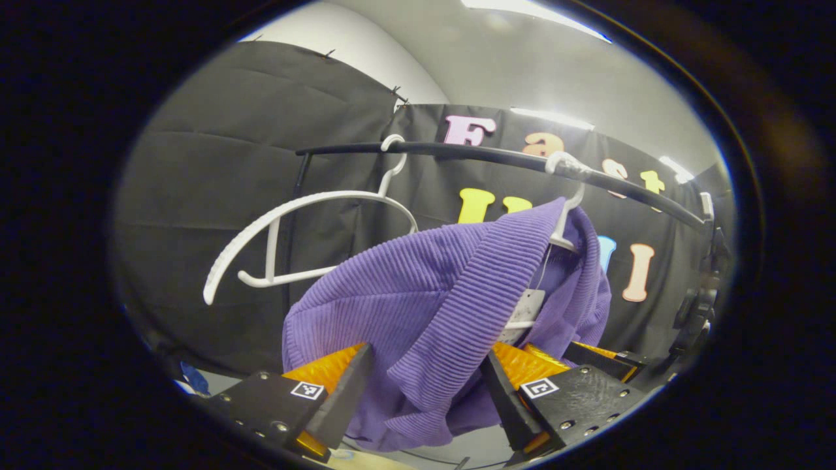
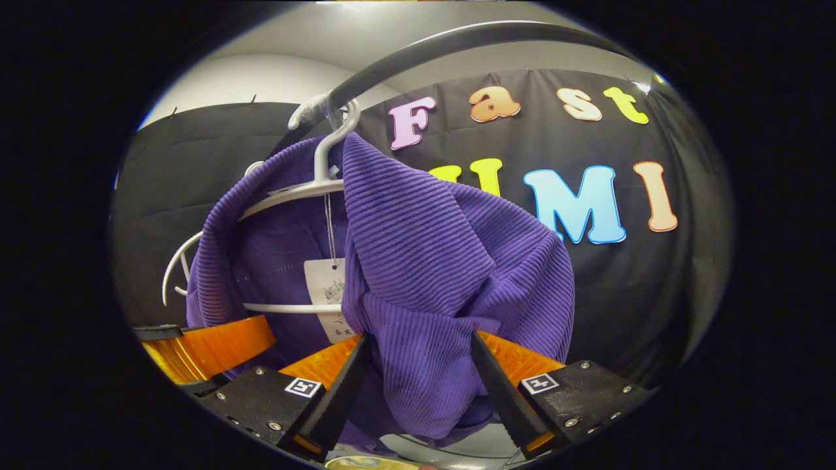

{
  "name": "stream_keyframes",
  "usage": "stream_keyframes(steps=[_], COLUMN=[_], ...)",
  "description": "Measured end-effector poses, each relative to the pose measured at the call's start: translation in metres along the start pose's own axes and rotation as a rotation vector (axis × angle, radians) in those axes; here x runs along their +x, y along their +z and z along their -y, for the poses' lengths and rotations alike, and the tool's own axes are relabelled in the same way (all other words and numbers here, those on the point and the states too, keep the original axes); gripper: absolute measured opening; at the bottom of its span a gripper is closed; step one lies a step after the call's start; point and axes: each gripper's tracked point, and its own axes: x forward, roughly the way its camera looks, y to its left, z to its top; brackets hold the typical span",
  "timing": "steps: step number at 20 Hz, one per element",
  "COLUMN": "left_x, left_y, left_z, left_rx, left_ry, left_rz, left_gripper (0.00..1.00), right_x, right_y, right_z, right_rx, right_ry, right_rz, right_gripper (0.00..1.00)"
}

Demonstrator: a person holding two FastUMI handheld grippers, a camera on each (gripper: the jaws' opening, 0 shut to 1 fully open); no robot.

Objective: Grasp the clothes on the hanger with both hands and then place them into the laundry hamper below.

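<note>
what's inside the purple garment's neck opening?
Inside the purple garment: the white hanger and its lower bar, plus a paper tag on a string. Fabric covers the hanger's right shoulder.

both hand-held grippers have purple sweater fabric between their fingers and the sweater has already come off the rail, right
Not quite. The purple sweater still hangs on its white hanger, hooked over the black rail, as the right gripper view shows. The rest stands.

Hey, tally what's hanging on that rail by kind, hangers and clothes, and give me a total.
White hangers: 2, one bare, one under the garment
Purple garments: 1
Paper tags: 1
Total: 4, all on the rail
</note>
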Motion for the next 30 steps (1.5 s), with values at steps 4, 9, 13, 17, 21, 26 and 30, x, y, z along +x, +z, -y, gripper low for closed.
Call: stream_keyframes(steps=[4,9,13,17,21,26,30], left_x=[0.001,0.011,-0.002,-0.014,-0.032,-0.066,-0.072], left_y=[-0.007,-0.005,0.000,-0.001,0.018,0.059,0.095], left_z=[-0.005,-0.001,0.003,0.004,-0.004,-0.019,-0.032], left_rx=[0.008,0.022,0.063,-0.004,-0.002,-0.011,-0.033], left_ry=[0.046,0.056,0.032,-0.011,-0.036,-0.071,-0.076], left_rz=[0.000,0.015,0.058,0.065,0.103,0.180,0.232], left_gripper=[0.98,0.44,0.10,0.04,0.06,0.00,0.01], right_x=[0.010,0.015,0.013,0.006,-0.015,-0.055,-0.059], right_y=[0.002,0.001,0.007,0.009,0.025,0.044,0.055], right_z=[0.023,0.055,0.064,0.061,0.071,0.065,0.068], right_rx=[-0.073,-0.031,0.030,0.029,0.010,0.010,0.001], right_ry=[-0.062,-0.068,-0.008,0.040,-0.004,-0.081,-0.124], right_rz=[0.049,0.056,0.061,0.062,0.141,0.215,0.239], right_gripper=[0.90,0.58,0.14,0.00,0.00,0.00,0.00])
